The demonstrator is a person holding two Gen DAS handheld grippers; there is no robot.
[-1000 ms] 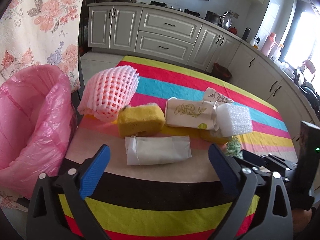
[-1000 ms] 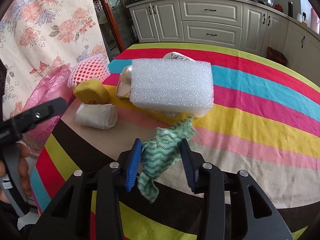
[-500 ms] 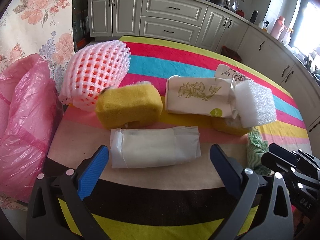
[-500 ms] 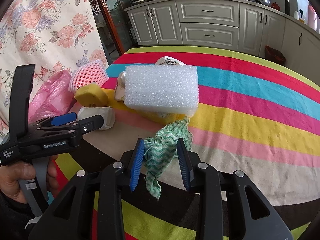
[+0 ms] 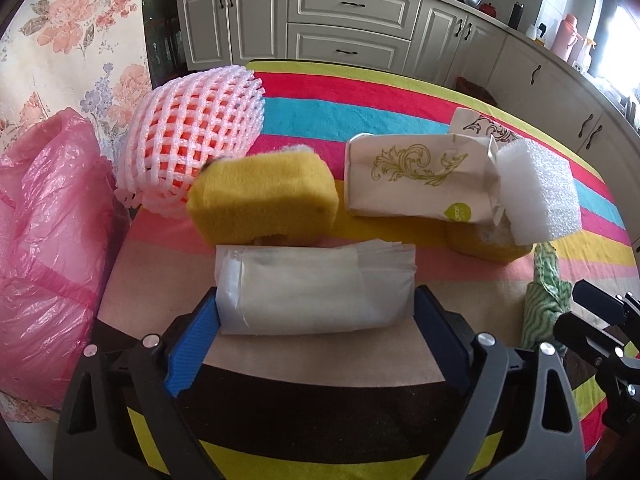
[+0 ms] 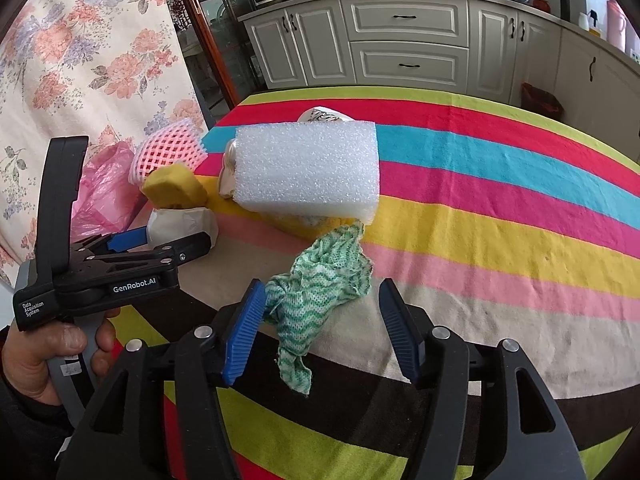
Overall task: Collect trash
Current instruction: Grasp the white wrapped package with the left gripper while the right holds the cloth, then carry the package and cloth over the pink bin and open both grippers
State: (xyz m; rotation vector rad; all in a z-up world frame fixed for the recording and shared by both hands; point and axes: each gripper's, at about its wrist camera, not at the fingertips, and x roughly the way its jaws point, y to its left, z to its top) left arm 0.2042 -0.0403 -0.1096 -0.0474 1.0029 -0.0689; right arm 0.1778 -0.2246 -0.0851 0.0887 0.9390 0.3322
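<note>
Both of my grippers have changed in the last second: the left gripper (image 5: pixel 316 334) has pushed forward until its blue pads bracket the white tissue pack (image 5: pixel 314 286), and the right gripper (image 6: pixel 322 330), which was pinched on the green wavy cloth (image 6: pixel 320 280), now stands with its jaws well apart. The cloth lies slack between them on the striped tablecloth (image 6: pixel 500 216), brushing the left-hand pad only. The left jaws sit at the pack's two ends, touching or very nearly so; I read them as spread wide and not yet clamped, though the fisheye makes the contact hard to judge. By my estimate the collecting has barely begun: the pink foam net (image 5: pixel 192 148), the yellow sponge (image 5: pixel 264 196), the printed paper packet (image 5: pixel 420 178) and the white foam block (image 5: pixel 536 196) all sit on the table, and I can see nothing inside the pink trash bag (image 5: pixel 48 248) hanging at the table's left edge. Only the left wrist view shows how close the bag is to the pack, just beyond the table edge. Only the right wrist view shows my bare hand (image 6: pixel 40 360) on the left tool's handle, and the loose tail of the cloth drooping toward the camera.
</note>
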